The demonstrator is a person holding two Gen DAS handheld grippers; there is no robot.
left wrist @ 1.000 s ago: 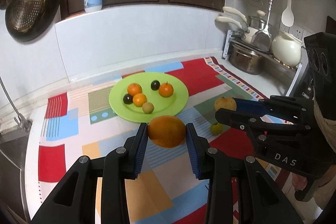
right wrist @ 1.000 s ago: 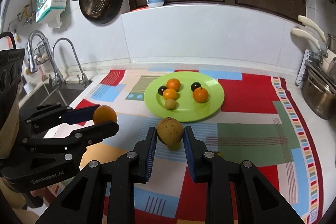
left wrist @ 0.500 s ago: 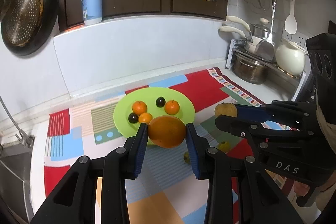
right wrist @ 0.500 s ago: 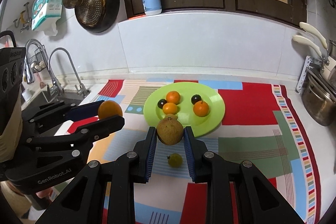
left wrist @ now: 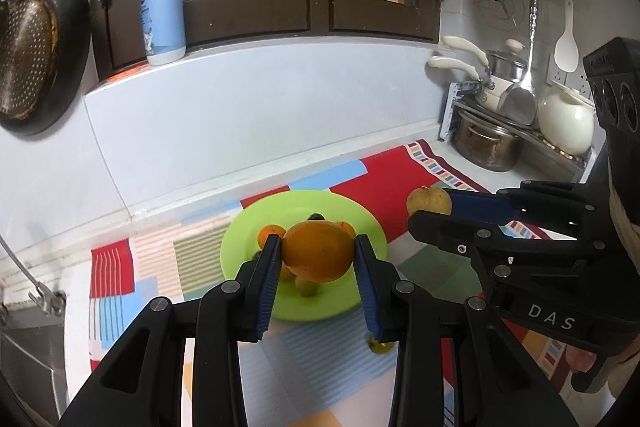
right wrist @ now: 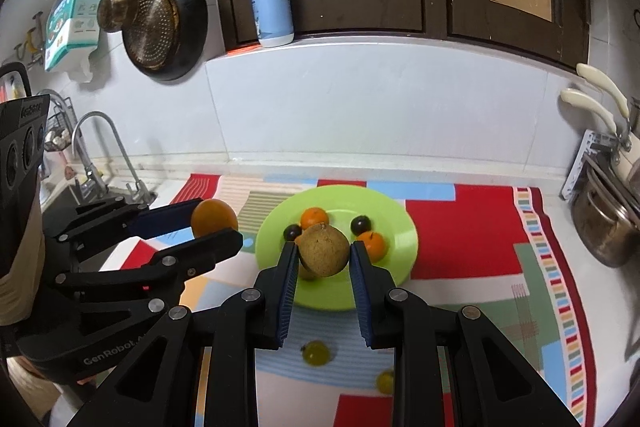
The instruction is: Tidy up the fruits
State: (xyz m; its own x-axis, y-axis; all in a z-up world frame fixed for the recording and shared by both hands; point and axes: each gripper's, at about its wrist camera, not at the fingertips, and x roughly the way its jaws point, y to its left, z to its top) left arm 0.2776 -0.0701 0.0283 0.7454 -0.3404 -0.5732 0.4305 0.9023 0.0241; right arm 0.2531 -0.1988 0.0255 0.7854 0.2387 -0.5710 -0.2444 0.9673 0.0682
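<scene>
My left gripper is shut on a large orange and holds it in the air in front of the green plate. My right gripper is shut on a brown round fruit, also raised before the plate. The plate holds small oranges and dark plums. Two small green fruits lie on the mat near the plate. Each gripper shows in the other's view: the right gripper and the left gripper.
A colourful mat covers the counter. A sink and tap are at the left. Pots and a white kettle stand at the right. A soap bottle sits on the ledge; a pan hangs on the wall.
Both grippers have risen and moved toward the plate with their fruits still held. The plate now sits lower and behind the held fruits in both views.
</scene>
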